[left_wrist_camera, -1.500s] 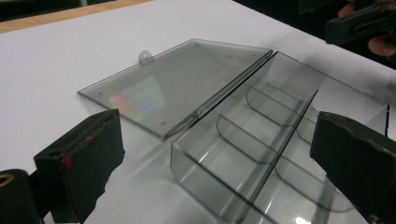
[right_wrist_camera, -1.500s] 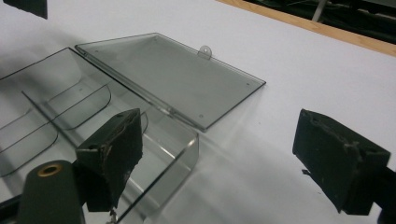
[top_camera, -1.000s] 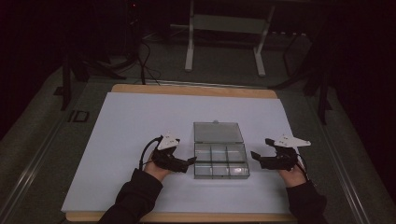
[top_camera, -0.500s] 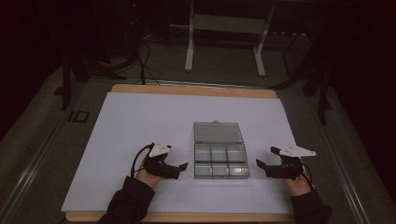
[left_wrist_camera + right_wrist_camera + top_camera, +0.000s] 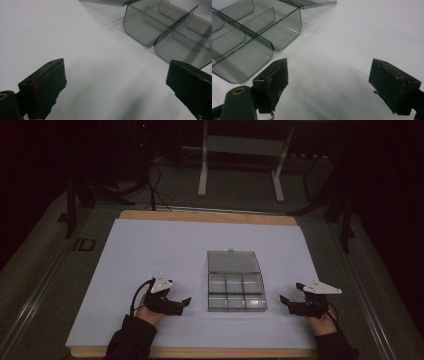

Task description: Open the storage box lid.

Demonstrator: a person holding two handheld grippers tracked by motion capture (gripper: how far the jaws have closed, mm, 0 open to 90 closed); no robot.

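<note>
grippers flank a clear compartment box (image 5: pixel 236 291) lying lid-open at mid-tabletop (image 5: pixel 150 250), left gripper (image 5: pixel 186 303) and right gripper (image 5: pixel 283 300) both with jaws spread and empty; a one-sided nudge could skid the light box across the smooth sheet.
</note>
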